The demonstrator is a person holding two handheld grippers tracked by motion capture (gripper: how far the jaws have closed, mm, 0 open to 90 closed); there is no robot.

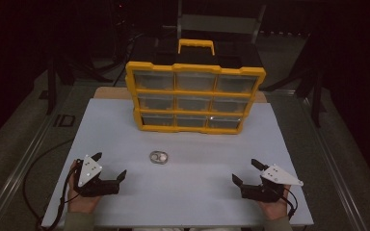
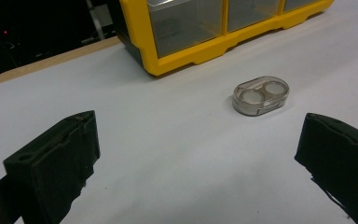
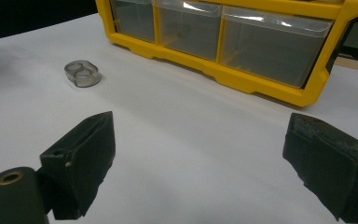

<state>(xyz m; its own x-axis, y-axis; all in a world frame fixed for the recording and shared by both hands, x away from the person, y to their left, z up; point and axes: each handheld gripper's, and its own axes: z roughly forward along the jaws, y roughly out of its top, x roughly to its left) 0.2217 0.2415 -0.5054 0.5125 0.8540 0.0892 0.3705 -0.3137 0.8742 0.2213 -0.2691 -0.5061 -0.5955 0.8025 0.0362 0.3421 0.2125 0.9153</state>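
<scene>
High view: you hold the left gripper [image 1: 110, 169] and the right gripper [image 1: 246, 172] low at the near corners of the white table [image 1: 183, 197], jaws spread and empty; the small clear case [image 1: 158, 157] lies flat between them, slightly left of centre, well apart from both; the yellow drawer organiser [image 1: 195, 96] stands upright at the far edge, drawers facing you, presumably so they can be reached from the front.

Left gripper view: your jaws stand wide with bare table between; the case [image 2: 261, 95] lies ahead and right, near the organiser [image 2: 200, 51].

Right gripper view: your jaws are likewise parted and empty; the case [image 3: 82, 73] sits far left; the organiser [image 3: 242, 77] rises beyond.
</scene>
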